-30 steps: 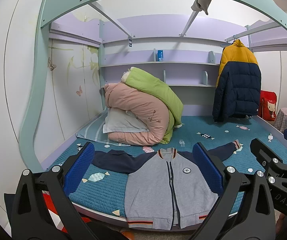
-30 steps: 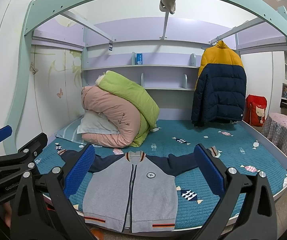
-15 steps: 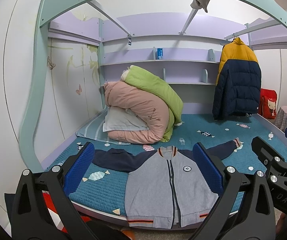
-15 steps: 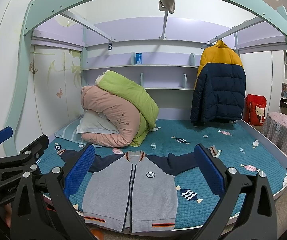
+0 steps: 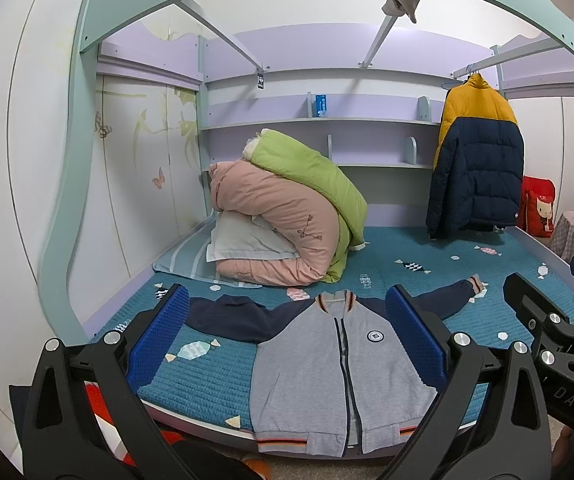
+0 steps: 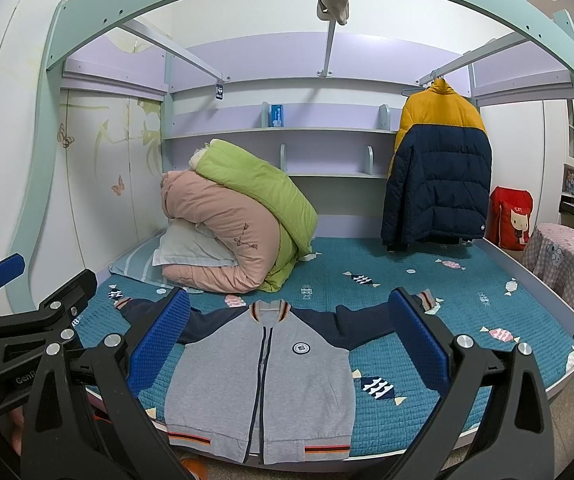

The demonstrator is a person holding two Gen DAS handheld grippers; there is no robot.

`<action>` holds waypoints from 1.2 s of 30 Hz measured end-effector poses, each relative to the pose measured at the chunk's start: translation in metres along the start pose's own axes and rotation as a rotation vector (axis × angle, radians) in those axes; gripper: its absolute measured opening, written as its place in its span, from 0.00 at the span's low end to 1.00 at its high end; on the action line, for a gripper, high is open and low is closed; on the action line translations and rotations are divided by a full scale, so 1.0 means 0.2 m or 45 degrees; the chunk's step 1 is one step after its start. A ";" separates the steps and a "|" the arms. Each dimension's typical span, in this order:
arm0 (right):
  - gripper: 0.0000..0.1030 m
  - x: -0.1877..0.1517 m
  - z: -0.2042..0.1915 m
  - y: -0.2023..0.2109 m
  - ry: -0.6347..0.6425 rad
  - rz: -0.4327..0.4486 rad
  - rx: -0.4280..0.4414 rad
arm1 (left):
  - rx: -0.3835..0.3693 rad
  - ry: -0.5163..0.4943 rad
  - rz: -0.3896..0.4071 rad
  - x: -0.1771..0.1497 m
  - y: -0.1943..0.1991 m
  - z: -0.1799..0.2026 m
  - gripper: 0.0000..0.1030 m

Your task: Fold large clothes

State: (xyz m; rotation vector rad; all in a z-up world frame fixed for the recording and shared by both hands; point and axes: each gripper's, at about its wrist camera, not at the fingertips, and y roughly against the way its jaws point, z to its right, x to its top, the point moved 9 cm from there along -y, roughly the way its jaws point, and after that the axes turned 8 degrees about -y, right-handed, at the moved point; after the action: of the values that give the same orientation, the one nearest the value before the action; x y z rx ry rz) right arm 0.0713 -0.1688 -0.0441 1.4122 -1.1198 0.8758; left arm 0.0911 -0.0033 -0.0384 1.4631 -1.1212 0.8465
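Note:
A grey zip jacket (image 5: pixel 339 376) with navy sleeves lies flat, face up, on the teal bed cover (image 5: pixel 215 376), hem at the near bed edge, sleeves spread out. It also shows in the right wrist view (image 6: pixel 263 384). My left gripper (image 5: pixel 287 340) is open and empty, held in front of the bed, above the jacket's hem. My right gripper (image 6: pixel 287 340) is open and empty, likewise short of the bed. Each gripper shows at the edge of the other's view: the right gripper (image 5: pixel 559 340) and the left gripper (image 6: pixel 27 320).
Rolled pink and green quilts (image 5: pixel 287 220) and a pillow (image 5: pixel 243 240) sit at the back left of the bed. A yellow and navy puffer coat (image 5: pixel 475 164) hangs at the back right. A red bag (image 6: pixel 511 220) and a covered stool (image 6: pixel 563 260) stand right of the bed.
Both views have drifted only slightly; the jacket and both grippers keep the same pose, both open.

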 end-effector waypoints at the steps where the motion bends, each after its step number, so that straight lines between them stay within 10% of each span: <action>1: 0.93 0.00 0.00 0.00 0.000 -0.002 0.000 | 0.001 -0.001 -0.001 0.00 0.00 0.00 0.95; 36: 0.93 -0.05 0.04 -0.04 -0.011 -0.020 0.001 | 0.004 -0.015 -0.033 -0.08 -0.05 0.01 0.95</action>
State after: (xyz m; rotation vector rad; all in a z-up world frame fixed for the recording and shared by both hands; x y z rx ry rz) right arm 0.0762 -0.1752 -0.0579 1.4248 -1.1140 0.8599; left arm 0.0949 -0.0029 -0.0559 1.4838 -1.1081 0.8232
